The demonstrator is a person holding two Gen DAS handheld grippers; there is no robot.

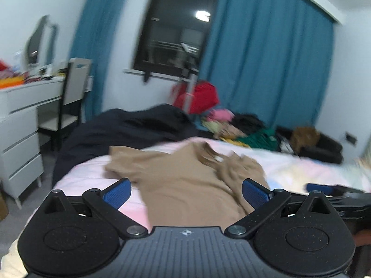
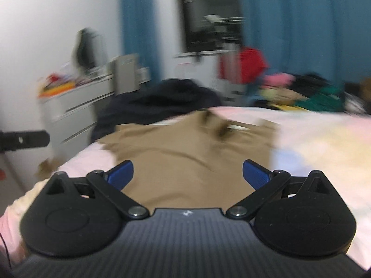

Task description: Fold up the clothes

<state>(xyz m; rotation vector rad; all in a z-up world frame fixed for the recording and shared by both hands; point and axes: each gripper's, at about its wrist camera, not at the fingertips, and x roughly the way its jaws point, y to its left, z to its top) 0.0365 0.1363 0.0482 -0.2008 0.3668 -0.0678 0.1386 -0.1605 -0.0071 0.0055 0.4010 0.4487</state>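
spread blue fingers over tan shirt

- Left tool: black arms joined by silver screws, blue ribbed pads, round black discs, and a grey grooved body bearing a small white emblem.
- Right tool: the same black, blue and grey build.

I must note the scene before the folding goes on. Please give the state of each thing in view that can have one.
Tan shirt: spread on the bed, right side bunched, held by nothing.
Left gripper: fingers wide open, empty.
Right gripper: fingers wide open, empty.
Curtains: partly drawn, window uncovered.
Clothes pile: unfolded, at the far side of the bed.
Drawers: closed.
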